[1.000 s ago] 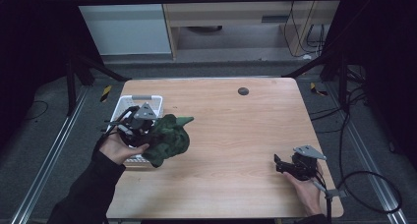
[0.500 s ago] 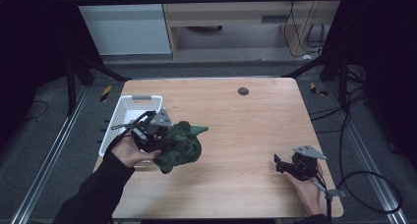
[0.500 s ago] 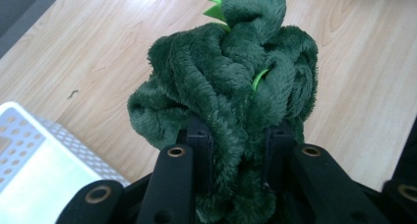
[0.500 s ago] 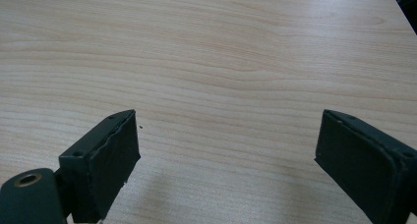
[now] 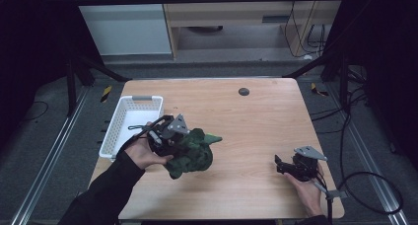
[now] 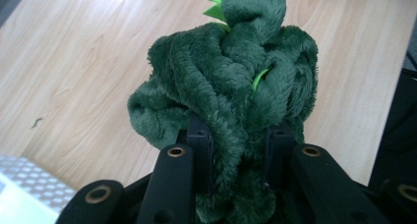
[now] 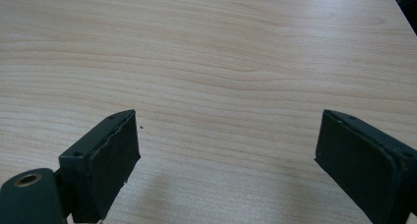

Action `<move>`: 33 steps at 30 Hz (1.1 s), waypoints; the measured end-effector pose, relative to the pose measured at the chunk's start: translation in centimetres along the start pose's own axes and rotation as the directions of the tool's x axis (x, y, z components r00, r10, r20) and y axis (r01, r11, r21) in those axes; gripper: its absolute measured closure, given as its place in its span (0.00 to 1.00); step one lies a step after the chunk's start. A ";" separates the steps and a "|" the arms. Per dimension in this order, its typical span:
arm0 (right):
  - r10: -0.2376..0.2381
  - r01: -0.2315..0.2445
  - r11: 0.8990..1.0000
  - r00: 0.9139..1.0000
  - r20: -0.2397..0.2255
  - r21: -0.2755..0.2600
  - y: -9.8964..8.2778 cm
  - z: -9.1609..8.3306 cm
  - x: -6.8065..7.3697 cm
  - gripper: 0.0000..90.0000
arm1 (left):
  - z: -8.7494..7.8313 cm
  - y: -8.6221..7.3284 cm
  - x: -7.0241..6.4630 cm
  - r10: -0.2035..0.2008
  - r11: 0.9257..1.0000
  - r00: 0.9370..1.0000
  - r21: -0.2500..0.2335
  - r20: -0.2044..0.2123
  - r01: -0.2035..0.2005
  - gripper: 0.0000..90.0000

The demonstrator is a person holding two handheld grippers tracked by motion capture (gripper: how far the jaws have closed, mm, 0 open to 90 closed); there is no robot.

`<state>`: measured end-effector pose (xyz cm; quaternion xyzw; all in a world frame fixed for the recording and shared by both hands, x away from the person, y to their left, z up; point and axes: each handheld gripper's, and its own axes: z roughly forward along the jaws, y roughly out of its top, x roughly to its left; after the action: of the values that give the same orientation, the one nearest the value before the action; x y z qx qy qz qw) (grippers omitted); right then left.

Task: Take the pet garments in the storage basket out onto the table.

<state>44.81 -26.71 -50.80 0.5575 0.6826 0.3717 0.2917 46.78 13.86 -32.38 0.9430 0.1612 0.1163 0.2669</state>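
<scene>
A dark green plush toy (image 5: 190, 153) sits pinched in the left tongs (image 5: 170, 136), above the left half of a light wooden counter (image 5: 256, 121). In the high view the toy bulges out to the right of the tongs, its pointed end aimed toward the counter's middle, with a hand (image 5: 145, 153) cupped under the tool. In the left gripper view the two black jaws press into the toy's (image 6: 226, 81) thick fur from either side, so the left tongs (image 6: 238, 150) are clenched on it and the bunched fabric swells up and away beyond them. No brand, label or readable writing can be made out on the toy, the tools or the counter. The toy is deep forest green with a soft, shaggy pile, folded into heavy rolls, and it carries small bright lime-green felt points near its far tip and one thin lime sliver showing between two folds. A white slotted basket (image 5: 116, 131) stands just left of the held toy, near the counter's left edge. The right tongs (image 5: 291, 167) rest well apart at the near right of the counter, held by the other hand (image 5: 308, 190). In the right gripper view they (image 7: 226, 150) are released, jaws spread wide over bare wood (image 7: 221, 62) with nothing between them.
</scene>
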 end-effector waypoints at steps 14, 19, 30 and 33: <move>-0.001 0.001 1.000 1.000 0.000 -0.001 0.0 0.0 0.0 0.10 | 2.1 1.5 -0.9 0.075 0.996 0.995 0.045 0.069 -0.078 0.79; -0.002 0.002 1.000 1.000 -0.001 -0.001 0.0 0.0 0.0 0.10 | 3.3 1.8 -1.3 0.098 0.993 0.990 0.058 0.101 -0.105 0.79; -0.003 0.003 1.000 1.000 -0.002 -0.001 0.0 0.0 0.0 0.10 | 5.4 2.5 -1.5 0.139 0.986 0.979 0.072 0.150 -0.151 0.79; -0.003 0.003 1.000 1.000 -0.002 -0.002 0.0 0.0 0.0 0.10 | 5.9 2.6 -1.6 0.155 0.982 0.975 0.082 0.162 -0.170 0.79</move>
<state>44.81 -26.75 -50.80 0.5560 0.6833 0.3724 0.2920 47.74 8.48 -36.11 0.9709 0.0676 0.0564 0.2229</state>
